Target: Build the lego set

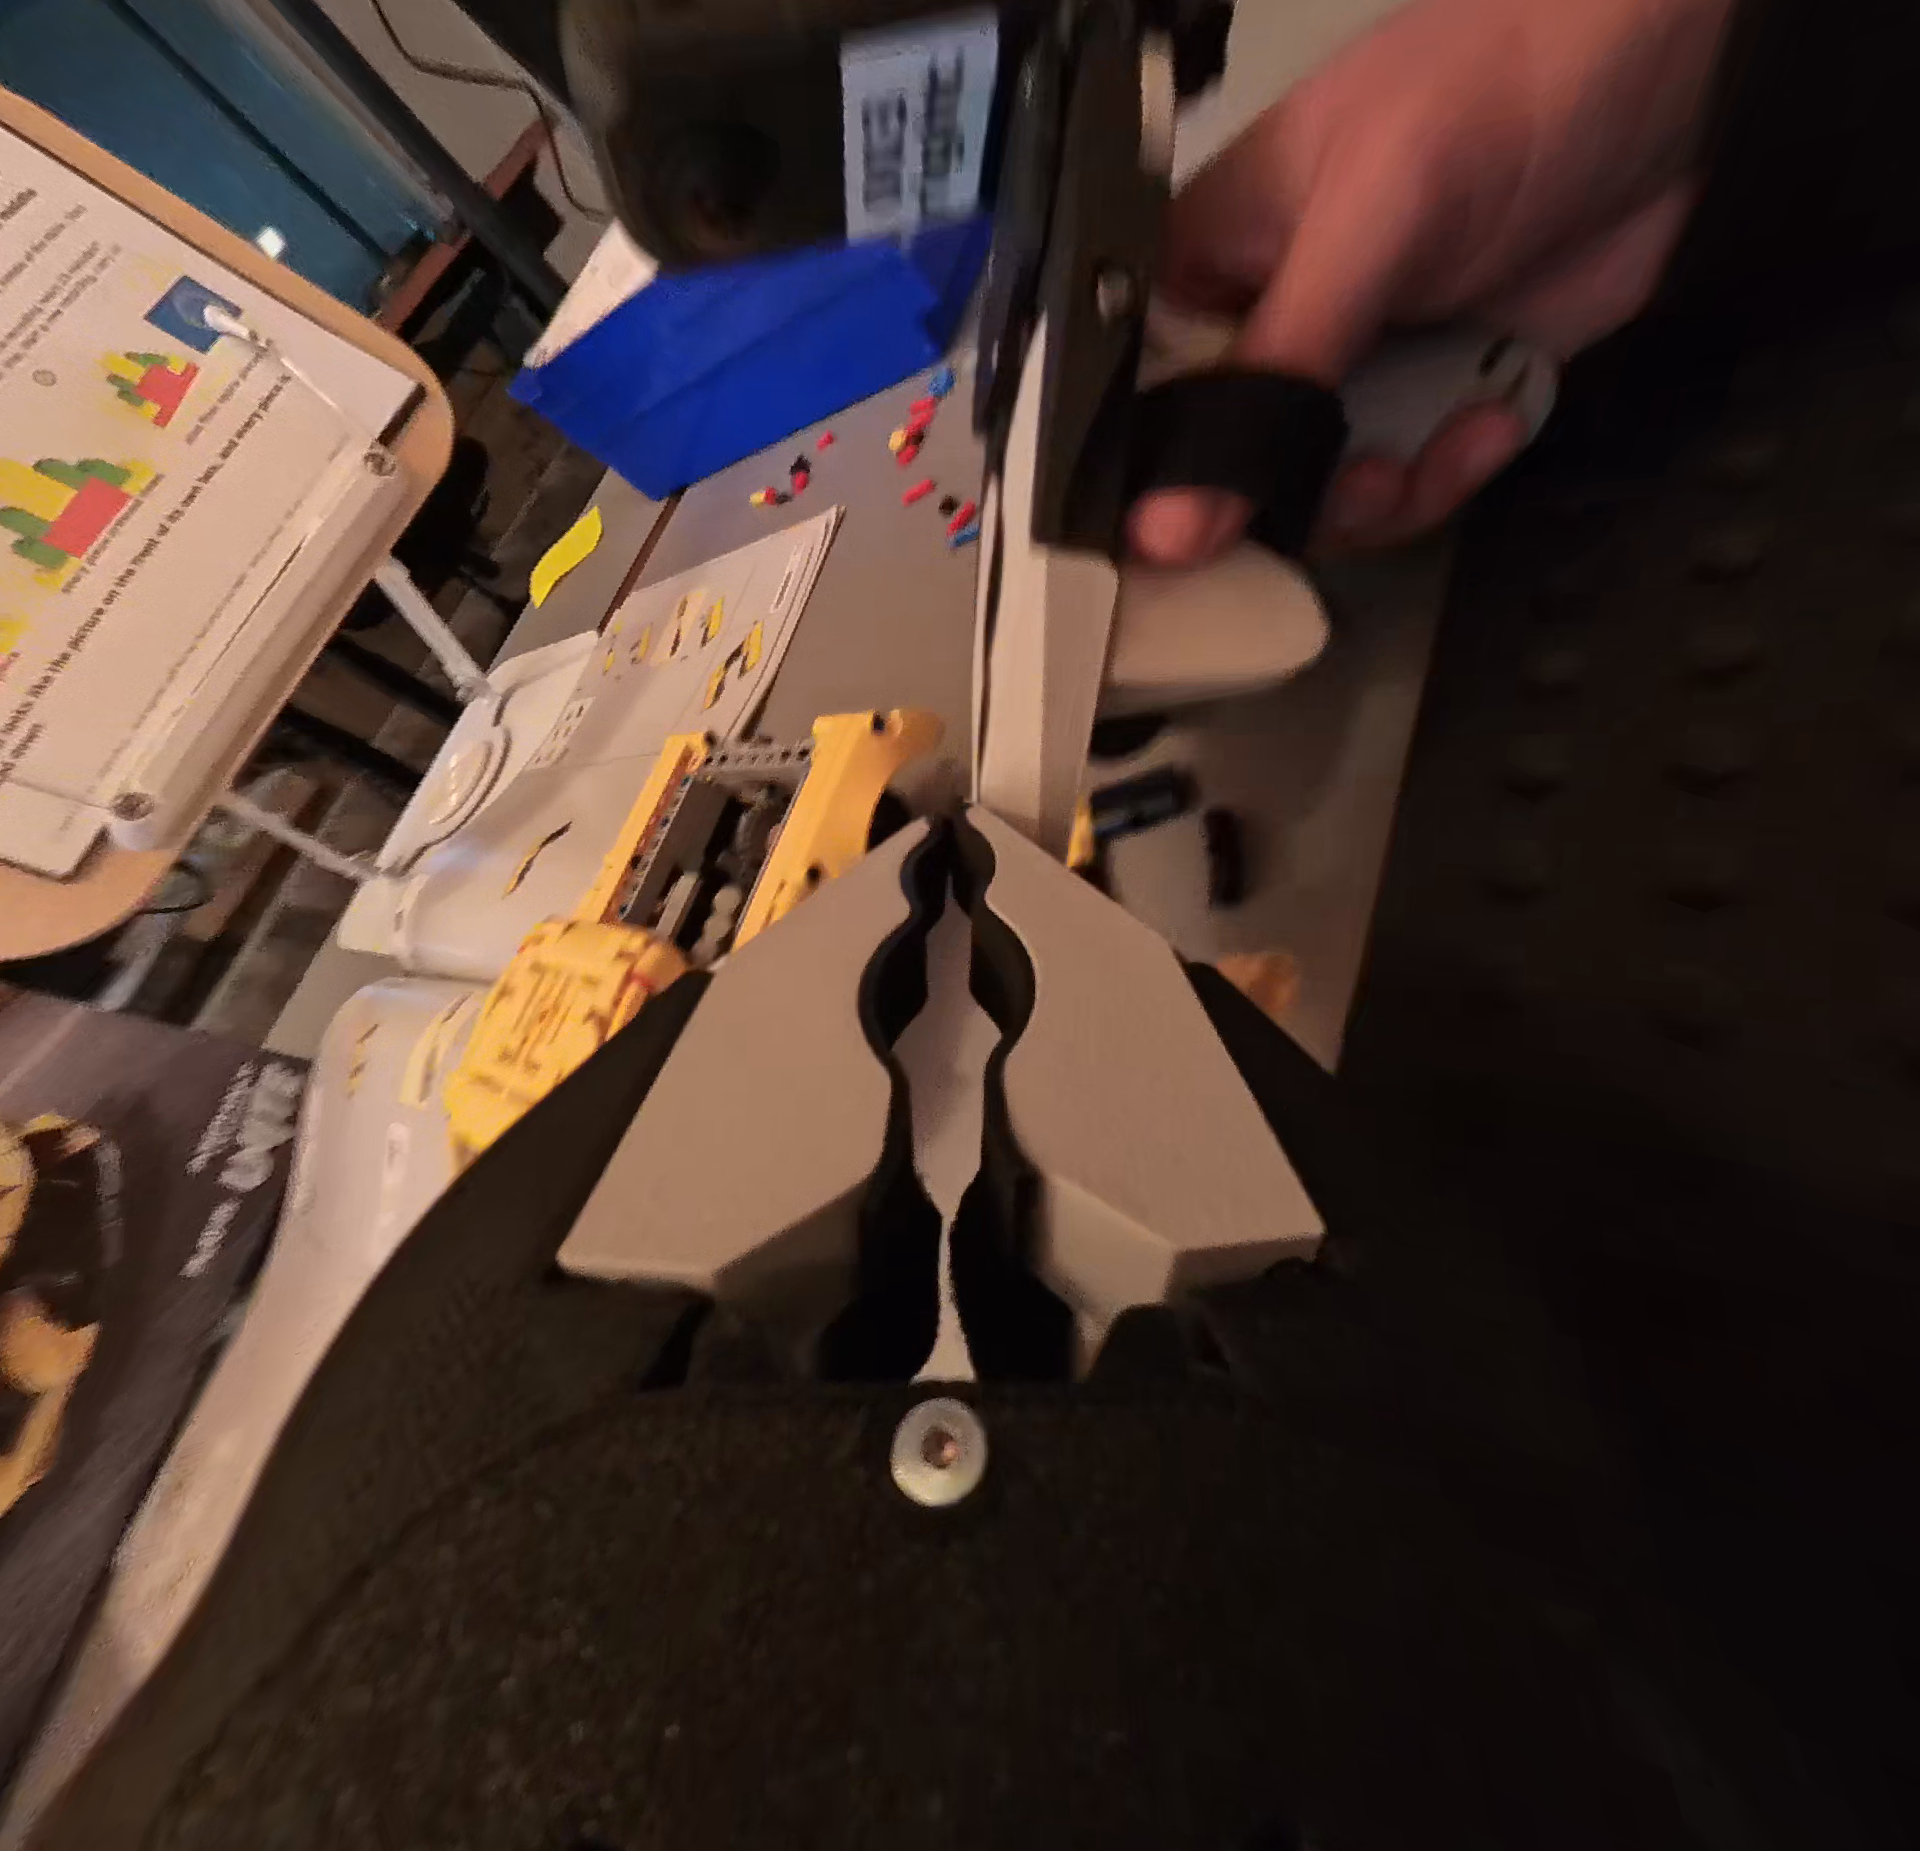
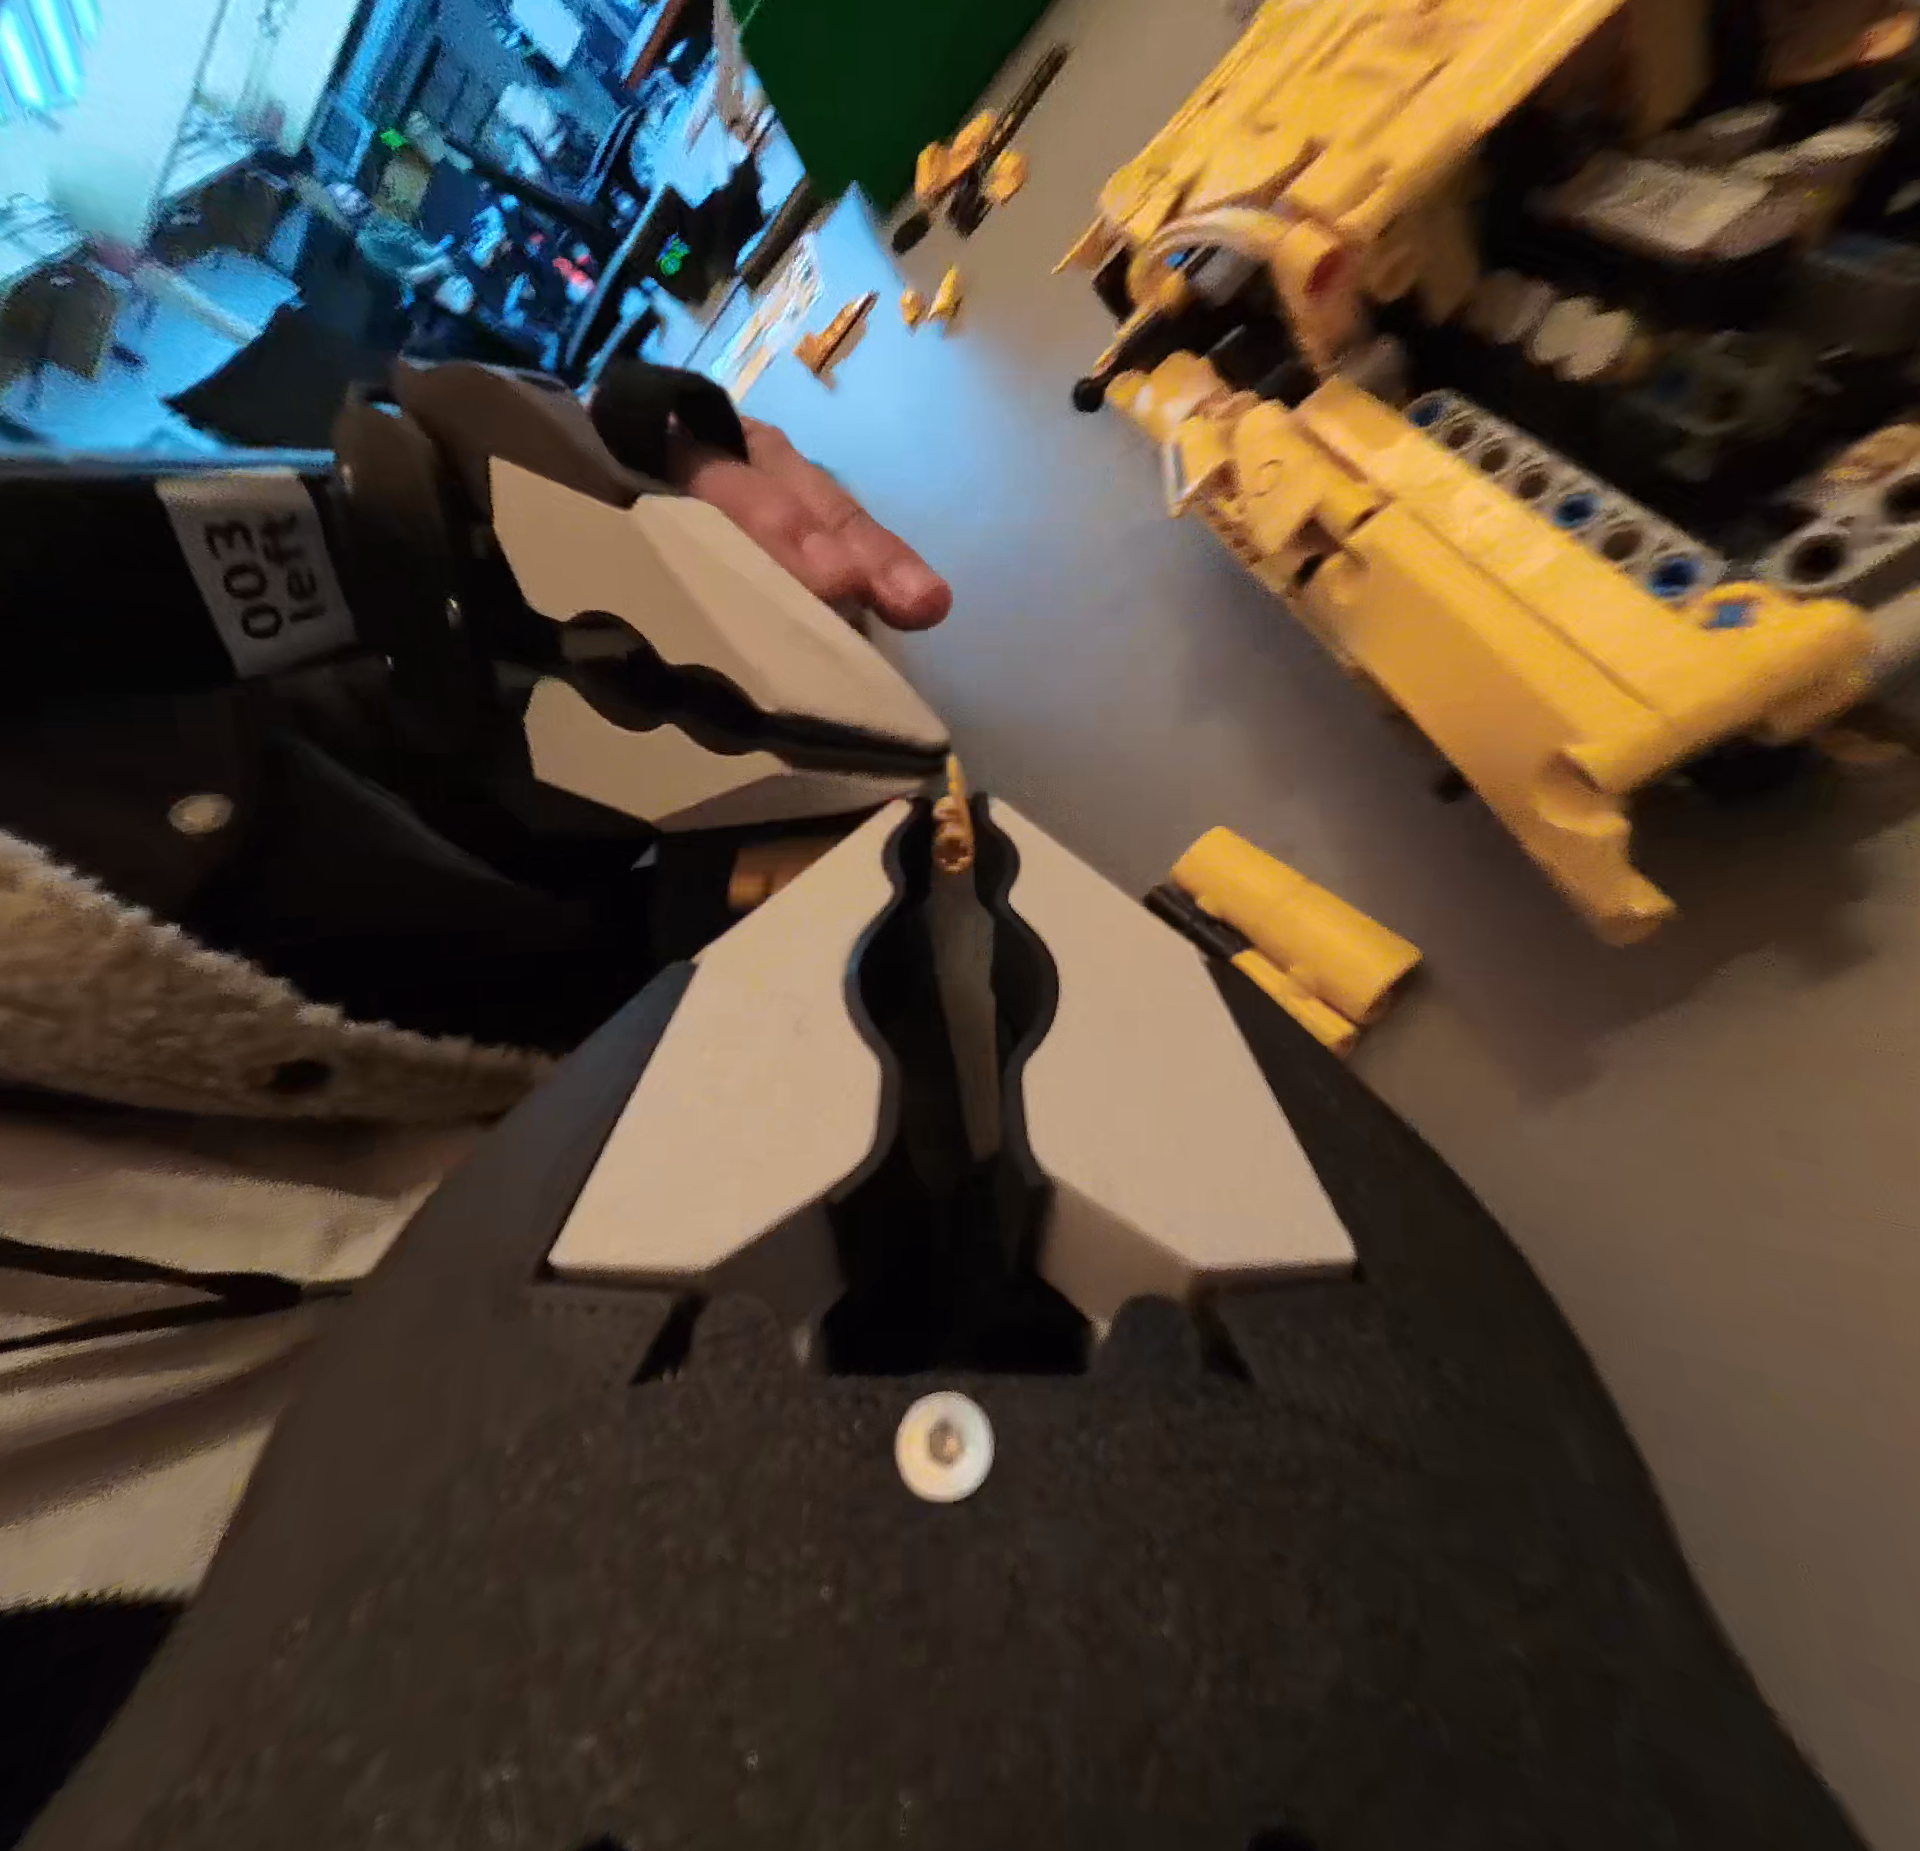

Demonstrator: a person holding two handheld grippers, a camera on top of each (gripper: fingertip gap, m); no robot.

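- Only the left wrist view shows a blue bin [image 1: 748, 347] at the tabletop's [image 1: 883, 575] far edge, with small loose bricks [image 1: 925, 451] beside it.
- Only the right wrist view shows a small yellow pin [image 2: 953, 833] pinched in the right claw [image 2: 951, 814].
- The left claw [image 1: 951, 830] is clenched; whether it grips anything is unclear.
- The lego model [image 2: 1455, 513], yellow with grey holed beams, sits on the tabletop.
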